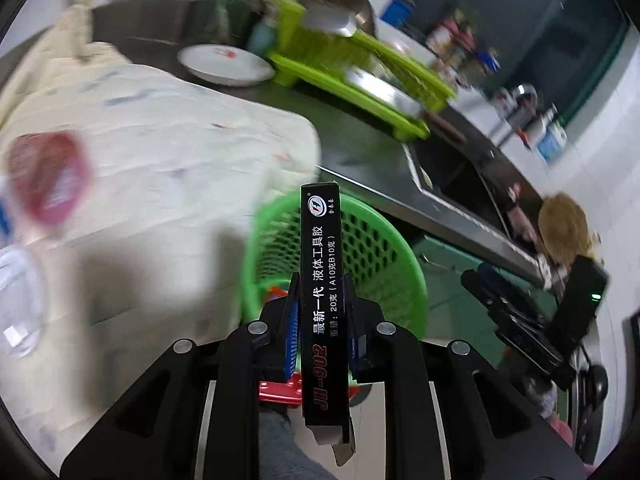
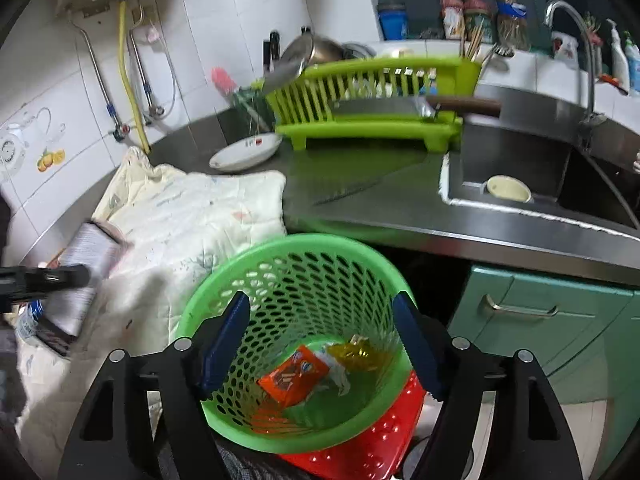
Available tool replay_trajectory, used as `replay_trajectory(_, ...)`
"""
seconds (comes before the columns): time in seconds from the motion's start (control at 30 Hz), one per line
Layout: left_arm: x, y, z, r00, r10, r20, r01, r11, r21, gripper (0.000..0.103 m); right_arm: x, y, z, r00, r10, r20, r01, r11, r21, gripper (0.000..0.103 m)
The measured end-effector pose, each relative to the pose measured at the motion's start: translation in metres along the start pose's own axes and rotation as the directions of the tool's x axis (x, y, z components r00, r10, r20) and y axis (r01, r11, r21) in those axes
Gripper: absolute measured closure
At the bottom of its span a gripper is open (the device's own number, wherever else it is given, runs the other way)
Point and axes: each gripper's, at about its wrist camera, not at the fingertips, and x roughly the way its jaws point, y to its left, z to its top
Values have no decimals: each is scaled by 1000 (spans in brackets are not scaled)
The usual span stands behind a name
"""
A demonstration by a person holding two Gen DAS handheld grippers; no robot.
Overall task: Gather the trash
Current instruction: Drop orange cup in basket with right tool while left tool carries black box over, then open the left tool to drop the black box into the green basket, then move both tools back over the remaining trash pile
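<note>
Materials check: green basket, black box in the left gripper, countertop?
Green basket: moulded plastic, slightly glossy, with a perforated wall.
Black box: probably printed cardboard, judging by its sharp folded edges and an open end flap.
Countertop: apparently stainless steel, grey, reflecting the green rack.

the right gripper (image 2: 322, 344) hangs with jaws spread wide and empty above the green basket (image 2: 240, 272). inside lie an orange wrapper (image 2: 294, 376) and a yellow wrapper (image 2: 360, 352). a cream cloth (image 2: 192, 212) covers the tabletop (image 2: 360, 200) beside it.
</note>
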Motion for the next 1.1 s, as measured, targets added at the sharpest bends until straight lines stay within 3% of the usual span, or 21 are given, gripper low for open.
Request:
replay_trajectory(0.13,33,-21,7,999,11,-31,-9,998,64,80,-13,-6,0,999,15,38,-16,999,31,29)
replay_trajectory(0.23,40,-29,8,1000,21,-21,-19,996,91,54,-16,-6,-1,999,29,42,-30,999,20,29)
replay_trajectory(0.27,38,-30,8,999,34,-4,-33,994,103,49,-16,-4,-1,999,27,40,-27,1000,7,29)
replay_trajectory(0.57,-28,-6,-13,986,128,102,-139,984,111,49,-19,34,-2,994,98,37,-94,991,-94,29)
replay_trajectory(0.87,-114,48,-49,961,229,157,-240,969,53,49,-3,117,-4,972,229,-53,-235,952,-198,29)
replay_trajectory(1.0,-151,82,-65,939,289,185,-292,956,-12,49,7,160,-6,951,290,-104,-307,923,-232,28)
replay_trajectory(1.1,-183,111,-78,910,359,209,-355,933,-59,49,17,191,-9,930,337,-148,-364,897,-249,28)
